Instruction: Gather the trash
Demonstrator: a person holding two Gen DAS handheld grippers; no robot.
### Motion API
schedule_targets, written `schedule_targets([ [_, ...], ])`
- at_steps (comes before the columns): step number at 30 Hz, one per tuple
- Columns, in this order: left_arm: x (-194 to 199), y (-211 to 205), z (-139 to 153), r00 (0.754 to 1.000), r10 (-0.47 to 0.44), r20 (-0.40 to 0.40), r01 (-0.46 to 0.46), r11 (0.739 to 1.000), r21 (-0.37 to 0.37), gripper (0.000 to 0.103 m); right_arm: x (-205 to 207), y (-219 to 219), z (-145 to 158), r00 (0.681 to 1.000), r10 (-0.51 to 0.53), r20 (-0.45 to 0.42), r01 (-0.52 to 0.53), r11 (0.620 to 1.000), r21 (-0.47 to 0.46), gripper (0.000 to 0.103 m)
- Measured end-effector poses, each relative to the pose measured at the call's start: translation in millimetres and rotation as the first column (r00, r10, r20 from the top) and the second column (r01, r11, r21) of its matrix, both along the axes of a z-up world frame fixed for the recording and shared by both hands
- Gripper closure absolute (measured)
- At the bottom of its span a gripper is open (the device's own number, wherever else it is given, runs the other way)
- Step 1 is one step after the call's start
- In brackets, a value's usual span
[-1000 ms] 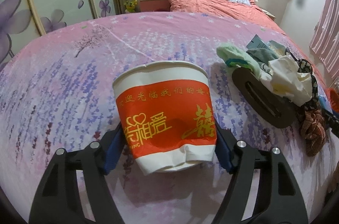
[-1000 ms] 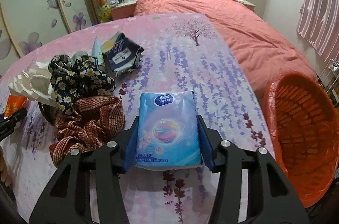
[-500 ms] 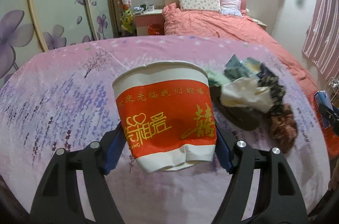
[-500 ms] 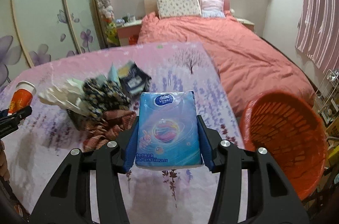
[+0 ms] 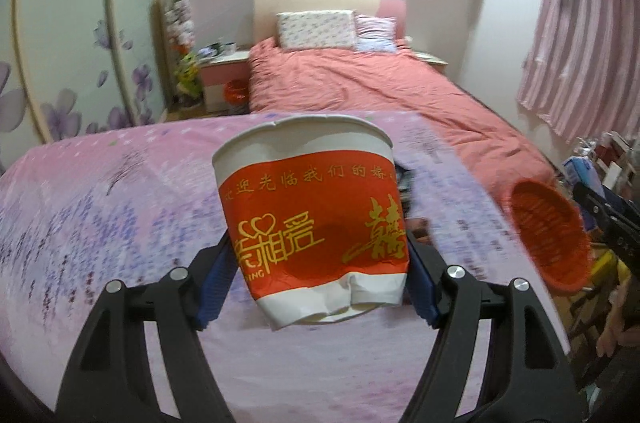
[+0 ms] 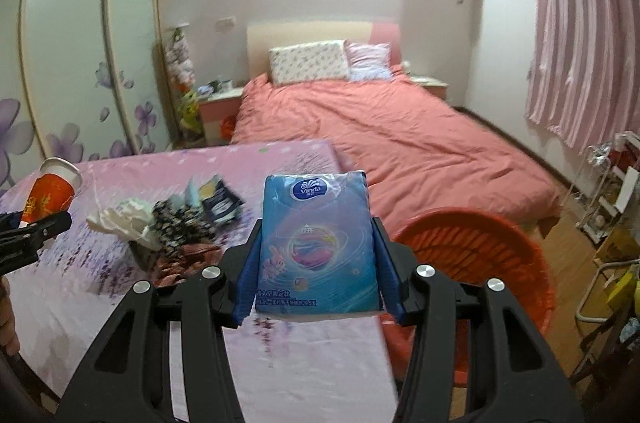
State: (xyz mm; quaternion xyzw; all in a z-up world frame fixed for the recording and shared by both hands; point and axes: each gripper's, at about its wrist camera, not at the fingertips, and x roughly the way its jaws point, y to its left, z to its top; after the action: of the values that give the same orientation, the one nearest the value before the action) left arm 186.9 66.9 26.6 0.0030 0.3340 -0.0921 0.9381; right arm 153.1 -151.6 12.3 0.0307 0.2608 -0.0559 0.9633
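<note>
Trash rides in both grippers above a table draped in a pink, lavender-printed cloth (image 6: 304, 363). The left gripper (image 5: 320, 275) is clamped on a red and white paper cup (image 5: 312, 219), its blue pads (image 5: 216, 275) pressed into the lower sides so that the bottom of the cup is crumpled inward; the cup stands roughly upright, mouth up, lifted clear of the cloth. The right gripper (image 6: 318, 277) is closed around a blue Vinda tissue pack (image 6: 316, 243), held flat side toward the camera, logo at the top, pinched between the two blue pads. In the right wrist view an orange basket (image 6: 516, 259) sits just beyond the table's right edge, lower than the tabletop, partly behind the tissue pack and the right finger; in the left wrist view the same basket appears at the far right, with the other gripper's black frame just beside it. On the cloth, left of the tissue pack, lies a heap of items (image 6: 168, 227): a crumpled white piece, a dark flowered fabric, a reddish-brown cloth and a dark blue wrapper (image 6: 220, 203). Beyond the table stands a bed with a salmon-pink cover (image 6: 384, 139) and two pillows. The left wrist view is somewhat motion-blurred on its right side.
</note>
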Motion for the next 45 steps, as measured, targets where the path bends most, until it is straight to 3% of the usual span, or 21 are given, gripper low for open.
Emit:
schedule_targets([
  [12,0,-110,7,0.978,-0.206,0.019,0.206,0.977,-0.053,0.031,-20,-59,2,0.987,-0.144,0.064,0.143,0.989,0.026,0.052],
  [23,2,-231,-13,0.916,-0.402,-0.008,0.401,0.915,-0.052,0.031,-19,-121,-19,0.971,-0.235,0.045,0.23,0.968,0.101,0.052],
  [34,23,-326,-52,0.86,-0.502,-0.088,0.501,0.865,-0.038,0.03,-11,-175,-40,0.964,-0.267,0.007,0.26,0.943,0.207,0.051],
  [36,29,-336,-63,0.863,-0.494,-0.109,0.495,0.869,-0.019,0.029,-6,-181,-45,0.964,-0.266,-0.007,0.26,0.938,0.23,0.049],
  [39,41,-335,-78,0.868,-0.473,-0.151,0.476,0.879,-0.016,0.025,0,-186,-51,0.964,-0.266,-0.024,0.264,0.935,0.239,0.034],
  [45,54,-318,-91,0.885,-0.428,-0.184,0.432,0.902,-0.02,0.019,1,-182,-60,0.963,-0.263,-0.055,0.269,0.936,0.226,0.03],
])
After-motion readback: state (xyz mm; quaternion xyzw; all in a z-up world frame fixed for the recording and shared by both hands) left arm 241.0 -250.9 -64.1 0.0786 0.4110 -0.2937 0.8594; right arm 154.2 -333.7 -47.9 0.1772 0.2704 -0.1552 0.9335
